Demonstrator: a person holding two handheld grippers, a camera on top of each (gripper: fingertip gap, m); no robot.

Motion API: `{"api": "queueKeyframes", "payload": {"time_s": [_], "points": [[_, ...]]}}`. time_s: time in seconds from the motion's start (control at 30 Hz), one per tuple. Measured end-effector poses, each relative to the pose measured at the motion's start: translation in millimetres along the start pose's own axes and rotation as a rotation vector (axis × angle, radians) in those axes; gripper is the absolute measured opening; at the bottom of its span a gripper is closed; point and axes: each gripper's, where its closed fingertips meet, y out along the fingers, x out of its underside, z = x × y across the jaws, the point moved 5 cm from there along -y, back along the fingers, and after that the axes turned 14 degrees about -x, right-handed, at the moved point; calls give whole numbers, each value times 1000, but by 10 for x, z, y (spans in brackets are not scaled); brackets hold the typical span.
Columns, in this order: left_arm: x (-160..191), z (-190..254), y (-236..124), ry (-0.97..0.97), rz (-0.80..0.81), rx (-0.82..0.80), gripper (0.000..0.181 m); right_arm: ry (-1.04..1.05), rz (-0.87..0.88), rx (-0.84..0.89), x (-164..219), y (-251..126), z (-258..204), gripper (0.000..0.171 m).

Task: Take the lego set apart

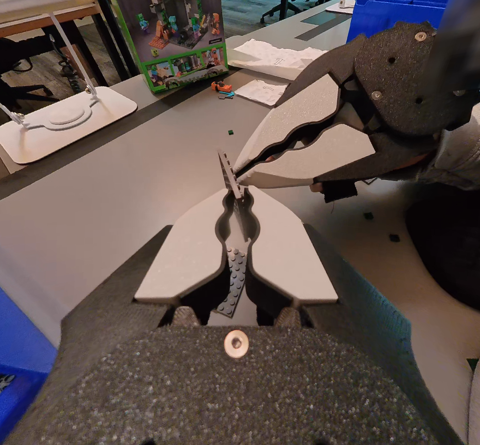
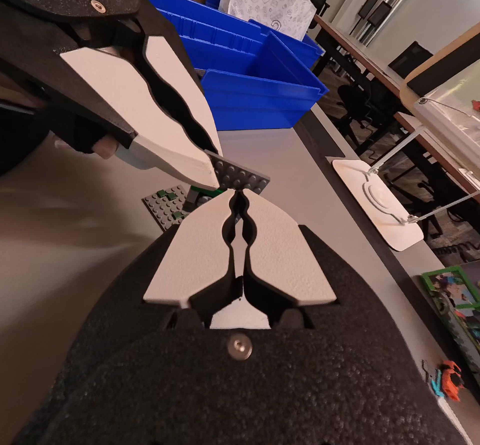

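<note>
My left gripper (image 1: 239,191) is shut on a dark grey studded plate (image 1: 228,170), which it holds edge-on above the grey table (image 1: 130,186). The plate also shows in the right wrist view (image 2: 246,176), with the left gripper (image 2: 214,170) clamped on its left end. My right gripper (image 2: 235,191) is shut, its tips meeting right at the plate's studded face; in the left wrist view it (image 1: 237,174) comes in from the right and touches the studs. A grey baseplate (image 2: 163,208) with small green tiles lies on the table below; it also shows between my left fingers (image 1: 235,276).
The set's box (image 1: 171,30) stands at the back. Orange and blue small parts (image 1: 222,88) and white paper bags (image 1: 272,56) lie near it. Blue bins (image 2: 259,95) stand behind. A white stand base (image 1: 65,118) is at the left. Loose green tiles (image 1: 230,132) lie about. Left and right tips are no more than a few centimetres apart.
</note>
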Motion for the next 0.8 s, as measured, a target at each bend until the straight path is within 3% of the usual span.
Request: {"api": "queueKeyframes", "payload": {"time_s": [0.3,0.4,0.47,0.8], "points": [[5,-129,35,-123,-37,10,6,-53,0,-21,-15,-5,-26,0],[56,-146,53,-218,-87,86,6,-144,-37,-2,-32,-15,-18,0],[80,-163,65,-275,-117,134,6,-201,-75,-31,9,1,-45,9],[156,-255,110,-583,-181,329,5,-245,-116,-101,86,71,-154,13]]}}
